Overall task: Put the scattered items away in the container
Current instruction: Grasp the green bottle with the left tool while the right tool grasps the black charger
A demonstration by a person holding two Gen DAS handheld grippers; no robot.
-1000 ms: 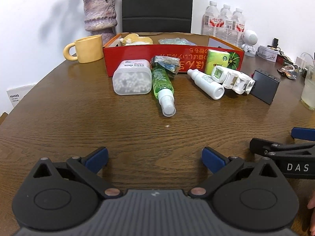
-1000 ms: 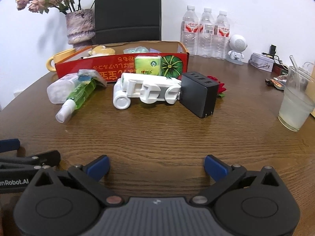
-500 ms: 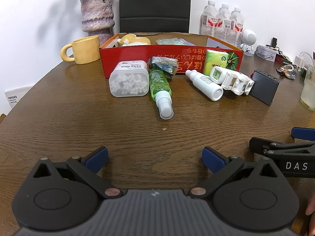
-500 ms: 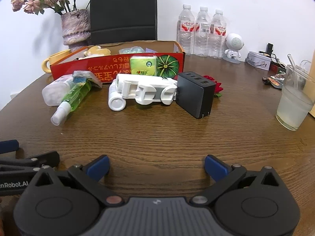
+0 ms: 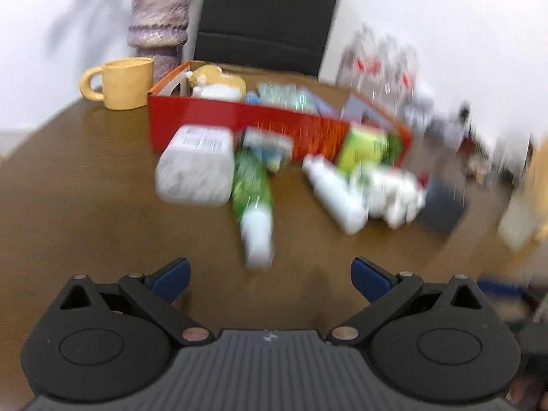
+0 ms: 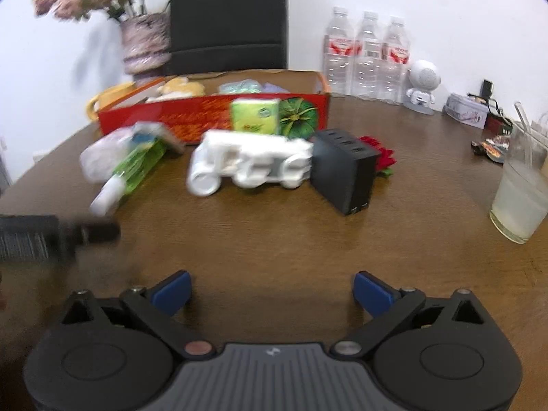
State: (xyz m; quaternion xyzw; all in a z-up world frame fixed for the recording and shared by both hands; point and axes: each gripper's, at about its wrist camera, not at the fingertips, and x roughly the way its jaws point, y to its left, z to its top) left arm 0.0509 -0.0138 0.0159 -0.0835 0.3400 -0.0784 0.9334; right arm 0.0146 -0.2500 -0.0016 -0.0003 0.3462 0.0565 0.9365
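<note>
A red cardboard box [image 5: 239,120] [image 6: 191,116] stands at the far side of the wooden table with some items inside. In front of it lie a clear tub of white beads [image 5: 195,167], a green spray bottle [image 5: 253,198] [image 6: 133,171], a white bottle [image 5: 335,195], a green tissue pack [image 6: 255,115], a white plastic holder [image 6: 253,164] and a black charger block [image 6: 344,169]. My left gripper [image 5: 270,275] is open and empty, just short of the spray bottle's cap. My right gripper [image 6: 270,289] is open and empty, well short of the charger.
A yellow mug [image 5: 123,82] and a vase [image 5: 159,13] stand left of the box, a black chair [image 6: 227,17] behind it. Water bottles [image 6: 366,54], a white robot figure [image 6: 423,85] and a glass of cloudy drink [image 6: 522,191] stand to the right.
The left gripper has moved forward fast toward the green spray bottle; its view is blurred. The right gripper has moved a little forward and left. Both stay open.
</note>
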